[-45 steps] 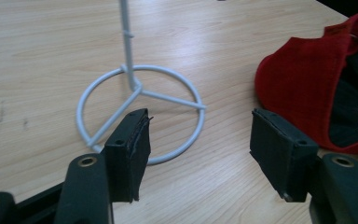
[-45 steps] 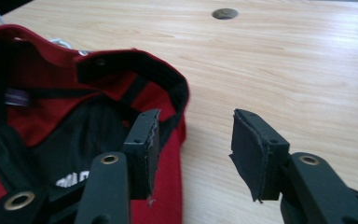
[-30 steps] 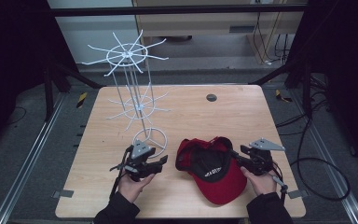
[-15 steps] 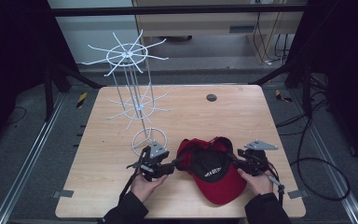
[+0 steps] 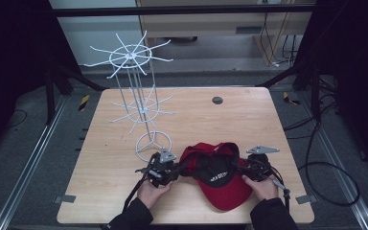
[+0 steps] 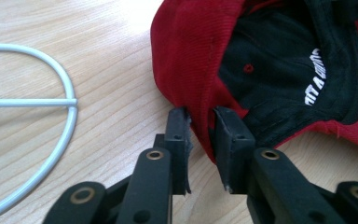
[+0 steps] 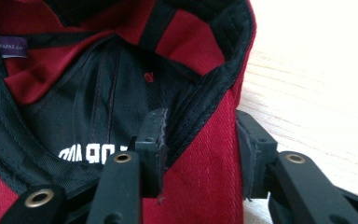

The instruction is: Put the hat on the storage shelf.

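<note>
High view: both claws grip the red cap's opposite rims.

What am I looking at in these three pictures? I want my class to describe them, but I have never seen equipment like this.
A person at a wooden table holds a hand-operated gripper in each hand. One picture is taken from above; the other two come from small cameras riding on each gripper, looking along its two black fingers. On the table lies a red cap, upside down, beside a white wire rack with spokes. The left gripper has just been closing, with the cap's side wall between its fingers. The right gripper straddles the opposite side wall of the cap; its fingers have also been closing. It looks as though both sides are being gripped to lift the cap.
</note>
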A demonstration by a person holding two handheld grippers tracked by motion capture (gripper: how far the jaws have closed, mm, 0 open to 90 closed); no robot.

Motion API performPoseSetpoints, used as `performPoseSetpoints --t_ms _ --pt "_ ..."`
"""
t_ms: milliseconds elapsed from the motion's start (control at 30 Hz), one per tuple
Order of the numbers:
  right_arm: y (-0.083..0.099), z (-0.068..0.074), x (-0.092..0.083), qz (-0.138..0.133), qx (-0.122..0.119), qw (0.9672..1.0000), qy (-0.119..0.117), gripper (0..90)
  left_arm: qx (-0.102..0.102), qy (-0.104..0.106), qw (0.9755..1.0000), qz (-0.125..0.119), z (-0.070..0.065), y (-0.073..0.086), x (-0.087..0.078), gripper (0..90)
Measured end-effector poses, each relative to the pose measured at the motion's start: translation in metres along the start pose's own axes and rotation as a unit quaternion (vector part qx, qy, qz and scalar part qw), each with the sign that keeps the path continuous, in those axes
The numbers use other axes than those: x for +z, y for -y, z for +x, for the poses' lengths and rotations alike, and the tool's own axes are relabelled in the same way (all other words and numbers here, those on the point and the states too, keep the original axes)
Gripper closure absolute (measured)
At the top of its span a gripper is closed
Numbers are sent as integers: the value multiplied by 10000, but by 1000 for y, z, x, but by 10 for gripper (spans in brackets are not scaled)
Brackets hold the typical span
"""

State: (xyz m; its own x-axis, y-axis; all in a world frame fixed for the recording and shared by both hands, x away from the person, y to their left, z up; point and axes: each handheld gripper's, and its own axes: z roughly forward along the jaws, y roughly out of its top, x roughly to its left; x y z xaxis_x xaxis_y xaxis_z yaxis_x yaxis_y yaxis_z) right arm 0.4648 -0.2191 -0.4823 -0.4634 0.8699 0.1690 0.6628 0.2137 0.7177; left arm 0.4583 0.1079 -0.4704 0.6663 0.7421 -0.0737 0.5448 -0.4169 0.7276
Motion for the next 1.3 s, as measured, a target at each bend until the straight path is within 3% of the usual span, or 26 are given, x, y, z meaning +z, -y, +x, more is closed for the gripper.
performPoseSetpoints --t_ms 100,200,333,433,567,733,833,1067,1300 --pt "-1 1 -2 -28 -2 10000 10 667 20 -3 10000 11 0 1 1 779" --pt "-6 2 -10 -257 137 9994 -193 737 10 0 10000 21 2 2 2 787" --pt "-9 8 -17 -442 17 9988 -213 765 -17 -11 10000 23 3 3 3 783" --pt "-14 15 -27 -652 -93 9976 -217 787 32 -28 10000 4 2 2 1 723" --pt "-18 21 -36 -861 -157 9959 -208 809 102 -17 9999 -93 0 2 -6 565" --pt "-22 26 -42 -983 -232 9946 -240 822 113 -23 9990 -421 -1 -1 -23 470" --pt "-26 30 -45 -1051 -329 9937 -217 828 64 80 9984 -548 0 -7 -30 433" --pt "-32 38 -47 -1028 -487 9933 -180 831 204 232 9967 -751 -12 -26 -37 352" --pt "-37 45 -48 -1013 -679 9925 -123 831 382 331 9963 -698 -30 -50 -24 339"
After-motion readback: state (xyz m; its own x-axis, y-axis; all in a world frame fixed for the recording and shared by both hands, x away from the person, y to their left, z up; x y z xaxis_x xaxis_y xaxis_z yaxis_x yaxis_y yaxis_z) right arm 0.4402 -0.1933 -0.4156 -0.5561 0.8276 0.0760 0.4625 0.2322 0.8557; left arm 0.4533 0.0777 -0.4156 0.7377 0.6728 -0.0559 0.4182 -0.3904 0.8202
